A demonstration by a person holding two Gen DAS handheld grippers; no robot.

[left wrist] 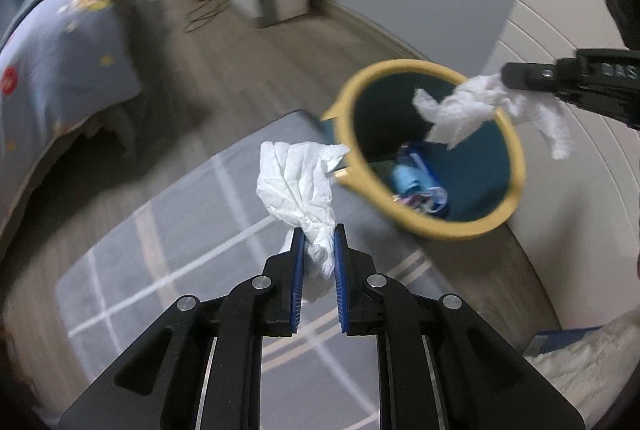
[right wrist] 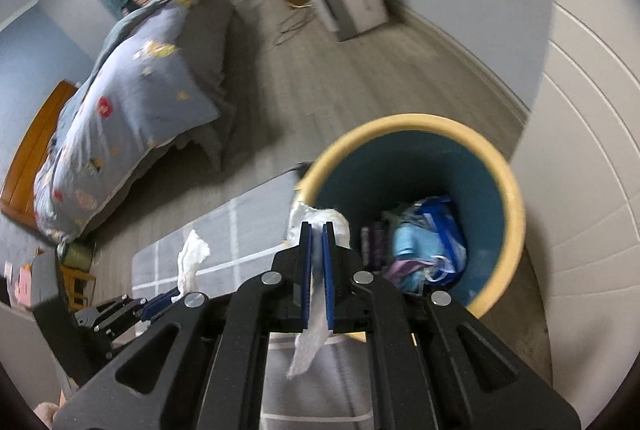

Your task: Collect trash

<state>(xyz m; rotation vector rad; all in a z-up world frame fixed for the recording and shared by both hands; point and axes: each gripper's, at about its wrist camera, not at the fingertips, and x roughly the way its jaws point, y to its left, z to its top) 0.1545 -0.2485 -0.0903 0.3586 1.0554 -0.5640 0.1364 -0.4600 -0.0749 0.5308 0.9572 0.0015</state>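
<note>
Over the yellow-rimmed trash bin [left wrist: 430,149], the right hand-held gripper [right wrist: 317,230] pinches a crumpled white tissue [left wrist: 460,109]. Just beside the rim, the left hand-held gripper [left wrist: 318,234] clamps another tissue [left wrist: 298,181] above the grey rug [left wrist: 160,250].

The crumpled tissue [left wrist: 298,185] looked like soft, creased white paper. The bin [right wrist: 514,205] had a smooth matt yellow rim. The rug [left wrist: 168,250] was flat grey cloth; the floor [left wrist: 240,57] showed matt wood grain.
</note>
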